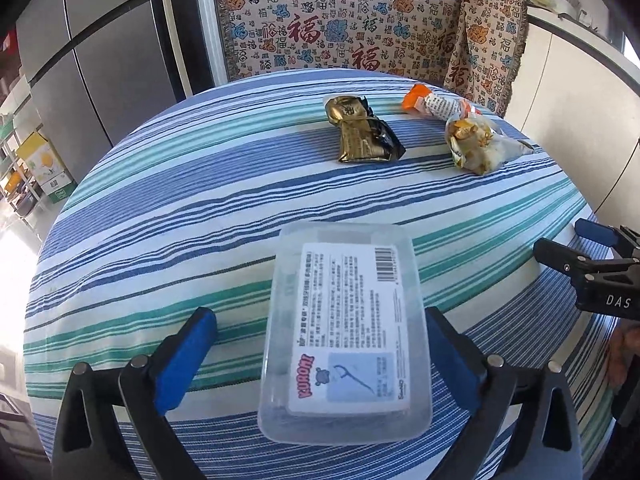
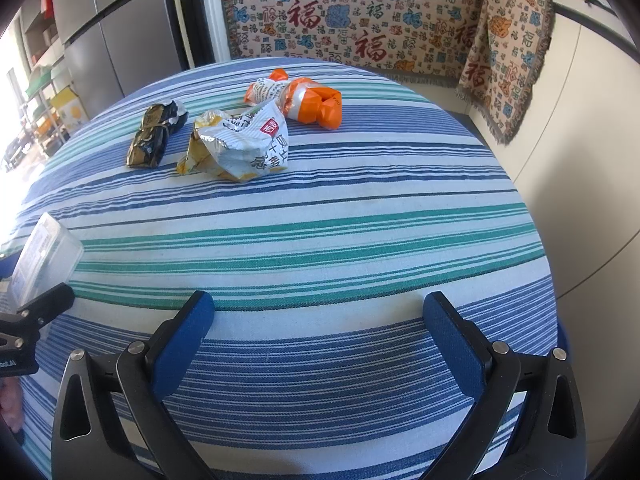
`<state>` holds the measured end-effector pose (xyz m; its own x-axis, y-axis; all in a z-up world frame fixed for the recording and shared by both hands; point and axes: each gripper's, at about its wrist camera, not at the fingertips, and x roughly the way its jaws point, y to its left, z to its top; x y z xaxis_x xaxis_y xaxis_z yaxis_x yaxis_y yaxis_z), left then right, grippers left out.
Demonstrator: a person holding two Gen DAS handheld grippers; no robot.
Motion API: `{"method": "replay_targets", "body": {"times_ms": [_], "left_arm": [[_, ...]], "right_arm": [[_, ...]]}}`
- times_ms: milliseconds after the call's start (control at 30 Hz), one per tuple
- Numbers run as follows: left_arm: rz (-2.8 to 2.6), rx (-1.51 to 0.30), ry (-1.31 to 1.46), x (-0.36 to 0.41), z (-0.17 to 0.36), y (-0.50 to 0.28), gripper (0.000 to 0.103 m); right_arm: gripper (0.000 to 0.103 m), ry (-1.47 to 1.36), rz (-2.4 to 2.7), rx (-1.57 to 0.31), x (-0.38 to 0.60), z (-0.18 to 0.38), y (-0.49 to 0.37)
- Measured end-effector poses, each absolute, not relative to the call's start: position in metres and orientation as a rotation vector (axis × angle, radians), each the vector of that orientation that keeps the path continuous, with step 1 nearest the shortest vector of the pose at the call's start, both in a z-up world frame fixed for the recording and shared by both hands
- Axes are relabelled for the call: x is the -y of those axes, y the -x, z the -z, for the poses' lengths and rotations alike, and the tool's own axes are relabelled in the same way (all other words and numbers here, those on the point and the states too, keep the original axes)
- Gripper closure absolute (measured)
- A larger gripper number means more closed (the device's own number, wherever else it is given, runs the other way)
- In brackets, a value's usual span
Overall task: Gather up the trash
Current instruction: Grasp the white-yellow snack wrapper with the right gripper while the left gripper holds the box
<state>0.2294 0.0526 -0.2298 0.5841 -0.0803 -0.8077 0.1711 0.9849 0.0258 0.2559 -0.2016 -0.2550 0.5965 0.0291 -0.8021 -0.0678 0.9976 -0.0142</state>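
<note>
Over box (image 1: 344, 336): left hand-held gripper (image 1: 320, 344) angled down, spread.

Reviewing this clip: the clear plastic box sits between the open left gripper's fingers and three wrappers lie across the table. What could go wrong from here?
1. The clear plastic box sits near the table's front edge between the open left gripper; a careless nudge might push it off.
2. The gold wrapper, white wrapper and orange wrapper lie close together, so the open right gripper may snag two.
3. Crumpled foil could slip from the pads.
</note>
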Motion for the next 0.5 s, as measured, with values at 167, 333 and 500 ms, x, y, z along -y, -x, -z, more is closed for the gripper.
{"method": "replay_targets", "body": {"times_ms": [167,333,500], "left_arm": [[0.146,-0.935,-0.102,-0.053,0.230,-0.230,0.000],[0.146,-0.934,-0.103,-0.053,0.230,-0.230,0.000],[0.146,-0.934,-0.103,-0.053,0.230,-0.230,0.000]], "right_arm": [[0.000,0.047,-0.122,-0.972,0.186,0.252,-0.283],[0.012,-0.023,-0.190,-0.956,0.162,0.236,-0.312],[0.012,-0.003,-0.164,-0.957,0.147,0.226,-0.341]]}}
